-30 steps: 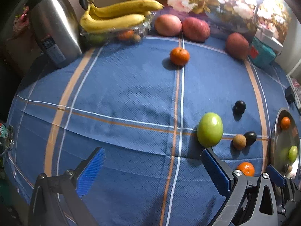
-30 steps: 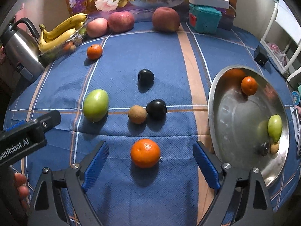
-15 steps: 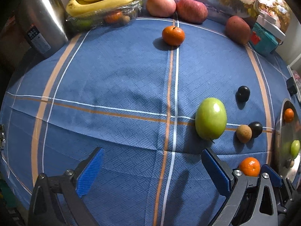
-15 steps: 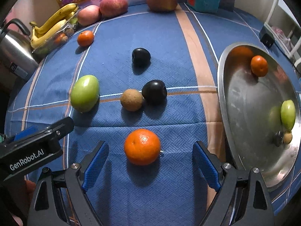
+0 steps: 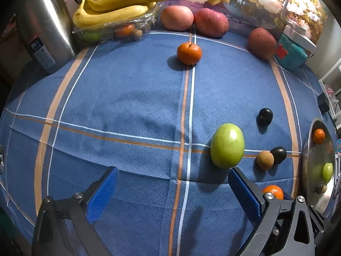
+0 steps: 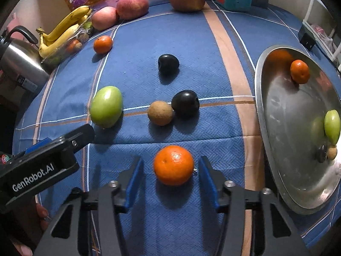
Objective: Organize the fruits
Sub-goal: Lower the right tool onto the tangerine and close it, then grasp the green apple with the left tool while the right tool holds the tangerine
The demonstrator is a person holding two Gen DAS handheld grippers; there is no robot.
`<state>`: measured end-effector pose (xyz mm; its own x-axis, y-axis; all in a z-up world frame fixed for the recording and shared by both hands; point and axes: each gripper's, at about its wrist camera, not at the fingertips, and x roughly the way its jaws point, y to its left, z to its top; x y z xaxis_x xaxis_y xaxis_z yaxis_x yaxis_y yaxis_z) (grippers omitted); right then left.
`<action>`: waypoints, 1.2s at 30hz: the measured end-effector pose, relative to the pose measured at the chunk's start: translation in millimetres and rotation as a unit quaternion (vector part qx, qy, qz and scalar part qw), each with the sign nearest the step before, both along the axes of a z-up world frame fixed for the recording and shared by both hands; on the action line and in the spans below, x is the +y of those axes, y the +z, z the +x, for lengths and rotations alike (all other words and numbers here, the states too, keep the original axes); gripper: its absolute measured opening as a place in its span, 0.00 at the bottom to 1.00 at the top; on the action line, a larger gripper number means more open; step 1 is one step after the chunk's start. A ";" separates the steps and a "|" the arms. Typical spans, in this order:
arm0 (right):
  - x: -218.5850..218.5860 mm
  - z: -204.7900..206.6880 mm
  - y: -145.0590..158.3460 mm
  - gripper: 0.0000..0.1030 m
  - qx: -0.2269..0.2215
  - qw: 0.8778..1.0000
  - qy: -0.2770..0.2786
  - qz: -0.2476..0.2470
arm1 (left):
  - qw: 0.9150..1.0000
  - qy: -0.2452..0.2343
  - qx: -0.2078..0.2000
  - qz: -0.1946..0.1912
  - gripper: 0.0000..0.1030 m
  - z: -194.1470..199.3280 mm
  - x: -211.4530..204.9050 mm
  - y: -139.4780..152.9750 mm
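My right gripper is open with its blue pads either side of a near orange on the blue cloth, a small gap on each side. A metal bowl at the right holds a small orange, a green fruit and small fruits. My left gripper is open and empty; its right pad sits just below a big green fruit. A brown fruit and two dark plums lie mid-table. Another orange lies farther back.
A steel kettle stands at the back left. Bananas lie on a wrapped tray beside it. Three red apples and a teal box line the back edge. A black adapter lies at the right.
My right gripper's jaws have narrowed around the near orange and moved closer to it. My left gripper has shifted, and the green fruit now sits nearer its right pad.
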<state>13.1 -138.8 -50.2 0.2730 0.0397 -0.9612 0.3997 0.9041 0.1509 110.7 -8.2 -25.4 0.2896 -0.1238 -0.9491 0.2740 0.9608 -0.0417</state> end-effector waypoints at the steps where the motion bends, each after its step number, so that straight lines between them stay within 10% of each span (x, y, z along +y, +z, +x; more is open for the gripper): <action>1: -0.1 -0.2 0.7 0.46 0.000 1.000 0.000 -0.003 | 1.000 -0.001 -0.002 0.000 1.00 -0.3 0.3 1.8; 26: -28.5 -0.4 47.9 0.37 -0.061 0.995 -0.070 -0.030 | 0.998 -0.031 -0.039 -0.044 0.99 11.8 -29.1 6.0; 36: -44.5 16.4 58.4 0.37 -0.061 0.993 -0.096 -0.044 | 0.996 -0.033 0.006 -0.079 0.60 18.5 -37.8 -4.8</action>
<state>29.5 -183.3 8.2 0.3816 -0.1072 -0.9181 0.5501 0.8245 0.1324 129.1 -46.0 -30.2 0.2642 -0.2903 -0.9197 0.3351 0.9218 -0.1947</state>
